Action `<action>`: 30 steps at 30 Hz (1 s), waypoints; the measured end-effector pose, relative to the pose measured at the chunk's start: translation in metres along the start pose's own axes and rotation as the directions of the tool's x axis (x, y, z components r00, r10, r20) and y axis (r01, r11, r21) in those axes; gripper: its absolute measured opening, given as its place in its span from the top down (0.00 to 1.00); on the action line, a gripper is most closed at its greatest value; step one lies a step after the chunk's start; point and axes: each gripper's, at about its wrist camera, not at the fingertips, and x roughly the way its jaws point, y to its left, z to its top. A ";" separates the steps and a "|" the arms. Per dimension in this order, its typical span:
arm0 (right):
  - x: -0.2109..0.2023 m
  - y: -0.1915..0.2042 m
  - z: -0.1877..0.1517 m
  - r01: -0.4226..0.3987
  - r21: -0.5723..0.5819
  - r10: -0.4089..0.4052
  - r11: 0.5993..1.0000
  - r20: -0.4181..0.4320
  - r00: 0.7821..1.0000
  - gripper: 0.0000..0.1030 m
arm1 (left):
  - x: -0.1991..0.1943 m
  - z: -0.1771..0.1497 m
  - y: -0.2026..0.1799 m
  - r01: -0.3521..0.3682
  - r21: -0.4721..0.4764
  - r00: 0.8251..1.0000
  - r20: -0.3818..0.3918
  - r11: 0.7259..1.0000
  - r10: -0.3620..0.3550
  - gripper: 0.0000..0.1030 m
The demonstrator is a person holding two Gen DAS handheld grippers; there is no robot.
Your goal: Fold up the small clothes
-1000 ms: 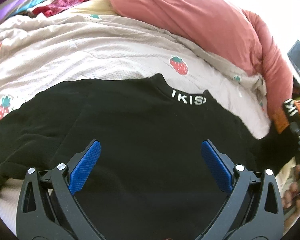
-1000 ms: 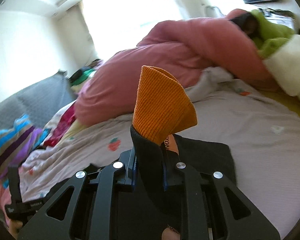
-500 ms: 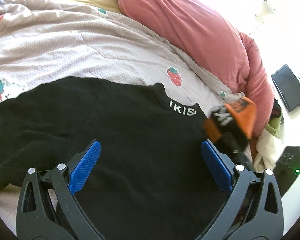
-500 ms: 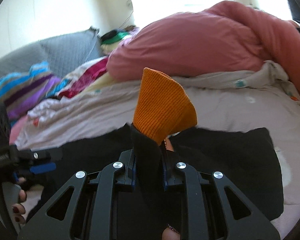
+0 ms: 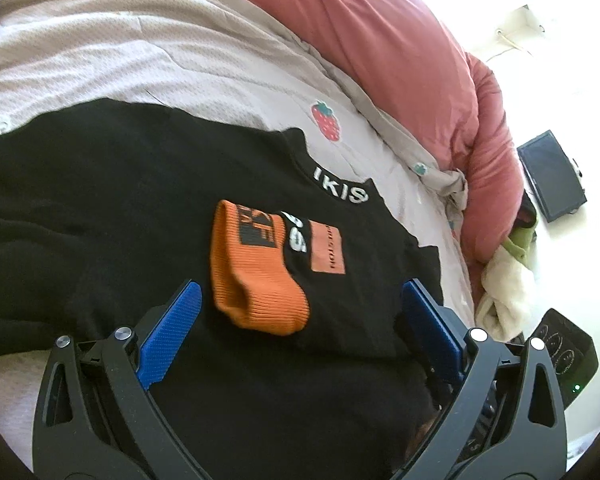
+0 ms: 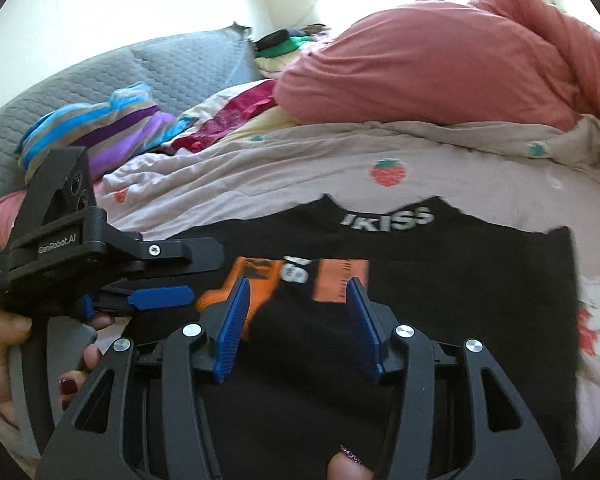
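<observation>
A black sweatshirt [image 5: 140, 216] with white "IKISS" lettering at the collar lies flat on the bed, also in the right wrist view [image 6: 460, 280]. Its sleeve with an orange ribbed cuff [image 5: 256, 276] is folded across the chest and lies flat. My left gripper [image 5: 300, 324] is open just above the shirt, with the cuff between its blue fingers. My right gripper [image 6: 300, 320] is open over the folded sleeve [image 6: 300, 344], with the cuff [image 6: 256, 280] just beyond its left finger. The left gripper also shows in the right wrist view [image 6: 160, 276], at the left.
A pink duvet [image 5: 380, 48] is heaped at the far side of the bed, on a strawberry-print sheet [image 5: 140, 60]. Striped and red clothes [image 6: 100, 128] lie by a grey headboard [image 6: 140, 68]. A white garment [image 5: 504, 288] and a black device [image 5: 568, 360] sit at the right.
My right gripper carried the sleeve by its orange cuff leftward across the shirt, lowered it onto the chest and opened. The left gripper stayed open over the shirt.
</observation>
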 end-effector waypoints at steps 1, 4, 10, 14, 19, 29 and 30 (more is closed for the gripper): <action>-0.004 -0.005 -0.001 0.010 0.011 -0.010 1.000 0.003 1.000 0.52 | 0.002 -0.001 0.000 0.000 -0.003 1.000 -0.004 1.000 0.000 0.09; -0.018 -0.025 -0.004 0.051 0.067 -0.051 0.996 0.008 0.999 0.51 | 0.009 -0.006 0.000 -0.029 -0.008 0.999 -0.024 1.000 0.028 0.12; -0.043 -0.065 -0.013 0.106 0.188 -0.112 0.976 0.023 0.993 0.51 | 0.023 -0.009 0.002 -0.066 -0.026 0.997 -0.042 0.997 0.065 0.42; -0.058 -0.085 -0.017 0.131 0.243 -0.144 0.961 0.036 0.989 0.51 | 0.037 -0.010 0.000 -0.106 -0.008 0.993 -0.050 0.994 0.106 0.78; -0.073 -0.102 -0.020 0.198 0.251 -0.215 0.947 0.042 0.976 0.51 | 0.021 -0.010 -0.005 -0.085 0.024 0.996 0.018 0.996 0.085 0.95; -0.073 -0.131 -0.027 0.310 0.291 -0.323 0.905 -0.003 0.946 0.51 | -0.023 -0.006 -0.014 -0.139 0.093 0.983 0.134 0.986 0.126 0.95; -0.071 -0.131 -0.027 0.313 0.287 -0.325 0.905 -0.006 0.946 0.51 | -0.023 -0.006 -0.013 -0.157 0.101 0.981 0.130 0.983 0.143 0.93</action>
